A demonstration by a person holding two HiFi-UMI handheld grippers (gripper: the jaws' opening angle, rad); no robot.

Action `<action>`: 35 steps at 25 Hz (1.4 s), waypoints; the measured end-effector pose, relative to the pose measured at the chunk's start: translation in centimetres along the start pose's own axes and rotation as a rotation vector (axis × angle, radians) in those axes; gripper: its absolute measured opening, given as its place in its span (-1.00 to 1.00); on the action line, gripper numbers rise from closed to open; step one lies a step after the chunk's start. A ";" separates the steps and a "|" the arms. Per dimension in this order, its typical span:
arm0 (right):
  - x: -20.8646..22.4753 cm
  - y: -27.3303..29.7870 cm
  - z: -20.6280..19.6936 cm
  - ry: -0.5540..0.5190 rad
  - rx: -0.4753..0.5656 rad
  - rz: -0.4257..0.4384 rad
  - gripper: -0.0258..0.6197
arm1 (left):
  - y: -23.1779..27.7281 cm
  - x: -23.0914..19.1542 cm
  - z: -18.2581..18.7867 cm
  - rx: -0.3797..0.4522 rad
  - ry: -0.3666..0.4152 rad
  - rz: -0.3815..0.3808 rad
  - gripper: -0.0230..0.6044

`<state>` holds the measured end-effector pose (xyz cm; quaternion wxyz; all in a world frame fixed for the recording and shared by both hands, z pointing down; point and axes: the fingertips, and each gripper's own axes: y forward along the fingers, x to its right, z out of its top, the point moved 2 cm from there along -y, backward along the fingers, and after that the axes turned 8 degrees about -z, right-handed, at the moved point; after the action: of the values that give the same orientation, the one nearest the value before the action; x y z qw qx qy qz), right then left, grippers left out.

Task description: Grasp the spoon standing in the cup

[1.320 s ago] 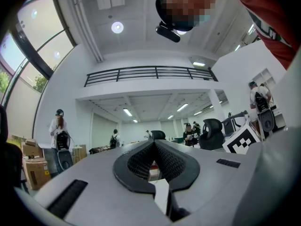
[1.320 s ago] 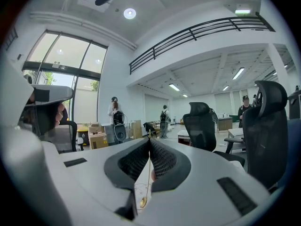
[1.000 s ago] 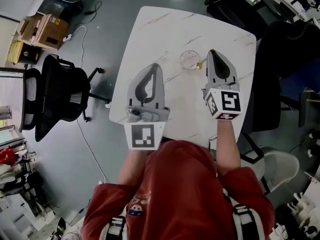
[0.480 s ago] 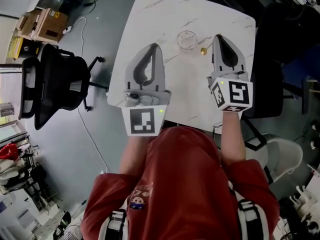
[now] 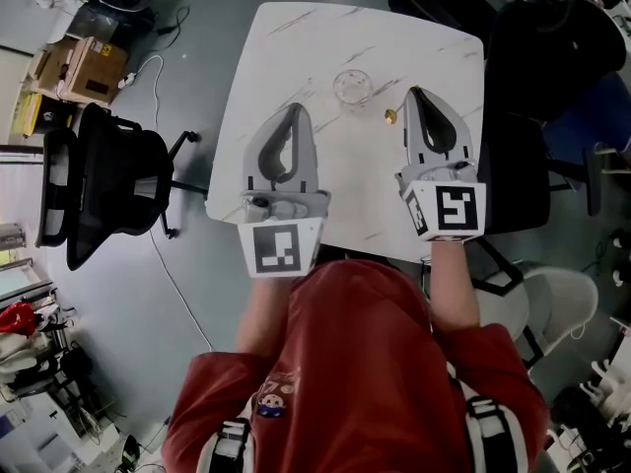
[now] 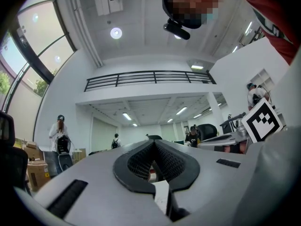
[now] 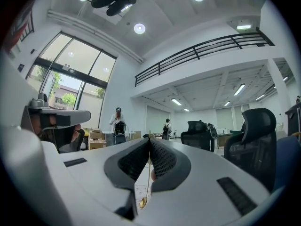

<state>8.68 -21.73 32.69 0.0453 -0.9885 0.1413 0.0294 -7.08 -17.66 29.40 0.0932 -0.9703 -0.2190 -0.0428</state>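
The right gripper (image 5: 416, 97) hangs over the desk (image 5: 296, 47) toward its right edge, about halfway between the near and far edges. Its jaws are clamped on the spoon (image 7: 142, 202). In the right gripper view the thin gold stem runs up between the two pads, and the bowl hangs below them. From the head view only a gold end of the spoon shows, just left of the gripper's tip, clear of the cup (image 5: 352, 87). The cup is glass and stands upright on the far half of the desk, roughly midway between the left and right edges. The left gripper (image 5: 294, 111) is held over the near left part of the desk, well apart from the cup, with its jaws together and nothing between them.
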 end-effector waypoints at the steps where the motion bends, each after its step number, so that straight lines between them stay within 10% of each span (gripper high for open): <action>1: -0.1 -0.3 0.3 -0.009 0.004 -0.001 -0.87 | 0.0 0.1 0.0 0.002 -0.002 -0.004 -0.90; 35: 1.2 -5.2 3.9 -0.037 0.158 -0.122 -0.87 | 0.1 2.5 0.4 0.023 0.004 -0.071 -0.90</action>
<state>11.10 -16.76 29.13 0.1274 -0.9879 0.0821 0.0334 -4.80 -16.65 29.33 0.1032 -0.9607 -0.2536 -0.0455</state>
